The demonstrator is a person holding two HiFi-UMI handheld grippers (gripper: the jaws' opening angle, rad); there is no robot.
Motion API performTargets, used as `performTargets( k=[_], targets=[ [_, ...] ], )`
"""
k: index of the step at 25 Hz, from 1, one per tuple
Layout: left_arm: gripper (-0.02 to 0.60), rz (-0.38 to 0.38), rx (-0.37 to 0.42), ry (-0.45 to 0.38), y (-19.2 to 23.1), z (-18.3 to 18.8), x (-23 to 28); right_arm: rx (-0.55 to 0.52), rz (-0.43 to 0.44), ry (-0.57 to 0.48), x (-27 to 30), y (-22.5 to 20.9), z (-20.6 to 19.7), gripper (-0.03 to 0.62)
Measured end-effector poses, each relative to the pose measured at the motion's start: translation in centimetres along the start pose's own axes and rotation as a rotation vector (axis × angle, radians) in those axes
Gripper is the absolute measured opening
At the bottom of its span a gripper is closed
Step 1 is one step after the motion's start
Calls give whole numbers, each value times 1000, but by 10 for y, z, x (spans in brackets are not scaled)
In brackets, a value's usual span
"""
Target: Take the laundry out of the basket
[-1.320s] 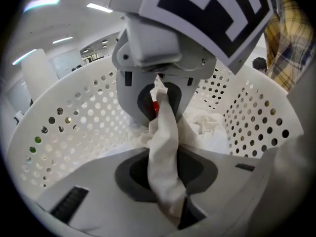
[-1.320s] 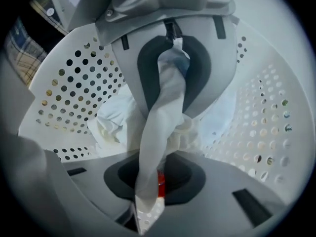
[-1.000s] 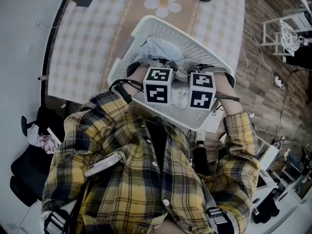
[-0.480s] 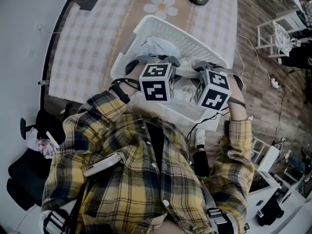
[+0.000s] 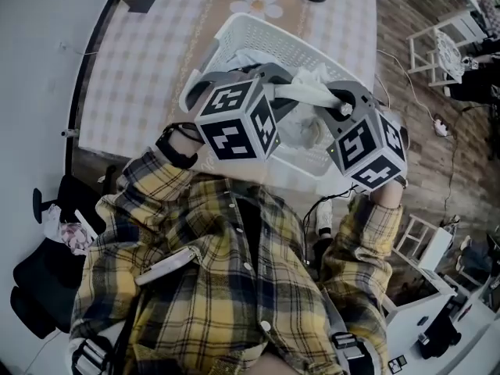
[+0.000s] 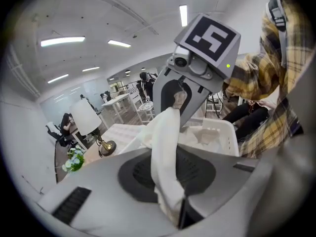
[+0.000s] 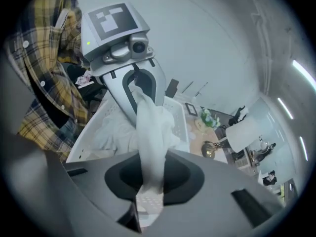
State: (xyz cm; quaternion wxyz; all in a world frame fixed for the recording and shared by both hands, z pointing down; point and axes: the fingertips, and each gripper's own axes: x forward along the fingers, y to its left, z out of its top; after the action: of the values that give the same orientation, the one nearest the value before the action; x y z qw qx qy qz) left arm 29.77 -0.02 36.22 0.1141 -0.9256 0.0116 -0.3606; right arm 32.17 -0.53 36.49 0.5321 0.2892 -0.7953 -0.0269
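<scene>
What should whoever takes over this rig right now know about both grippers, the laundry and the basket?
Left gripper: shut on one end of a white cloth.
Right gripper: shut on its other end.
The cloth spans between them above the white basket, which stands on the checked table.
Done: this cloth is gripped and held up.
Left: carry it clear of the basket, set it down, then take out the remaining laundry inside.
</scene>
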Motion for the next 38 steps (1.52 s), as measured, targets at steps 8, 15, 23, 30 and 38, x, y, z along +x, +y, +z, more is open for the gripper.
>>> performTargets(
  k=[8, 15, 23, 30, 38],
  targets=[
    [91, 138, -11, -110, 15, 30, -70, -13, -203, -137, -53, -18, 60, 89],
    [91, 212, -22, -174, 37, 16, -136, -37, -302, -211, -64, -22, 131, 89],
    [91, 256, -20, -225, 74, -31, -224, -75, -359, -248, -51, -25, 237, 89],
    [91, 293, -13, -246, 113, -84, -296, -103, -388, -280, -24, -28, 333, 89],
    [89, 359, -17, -235, 146, -149, -367, -125, -376, -349, 14, -22, 427, 89]
  ],
)
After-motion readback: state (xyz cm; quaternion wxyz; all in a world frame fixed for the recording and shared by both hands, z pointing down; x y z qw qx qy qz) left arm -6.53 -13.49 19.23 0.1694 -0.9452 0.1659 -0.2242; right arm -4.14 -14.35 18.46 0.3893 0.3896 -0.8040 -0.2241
